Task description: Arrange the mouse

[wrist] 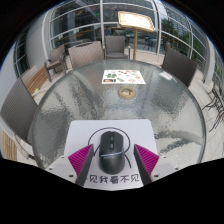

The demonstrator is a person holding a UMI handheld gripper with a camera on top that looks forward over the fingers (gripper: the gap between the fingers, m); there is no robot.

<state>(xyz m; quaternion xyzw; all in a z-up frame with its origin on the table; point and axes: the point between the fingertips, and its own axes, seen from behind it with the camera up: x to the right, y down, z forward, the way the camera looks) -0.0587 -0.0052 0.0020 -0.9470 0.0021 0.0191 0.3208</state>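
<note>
A black computer mouse (111, 152) lies on a white mat (85, 135) printed with dark characters along its near edge and a thin circle around the mouse. The mat lies at the near edge of a round glass table (55, 105). My gripper (113, 151) is open, with one magenta pad on each side of the mouse. The mouse stands between the fingers (82, 157), and a narrow gap shows at each side. It rests on the mat.
Further across the table lie a printed white sheet (125, 75) and a small round object (127, 91). Dark chairs stand at the far left (58, 62) and far right (180, 65). Glass walls lie beyond.
</note>
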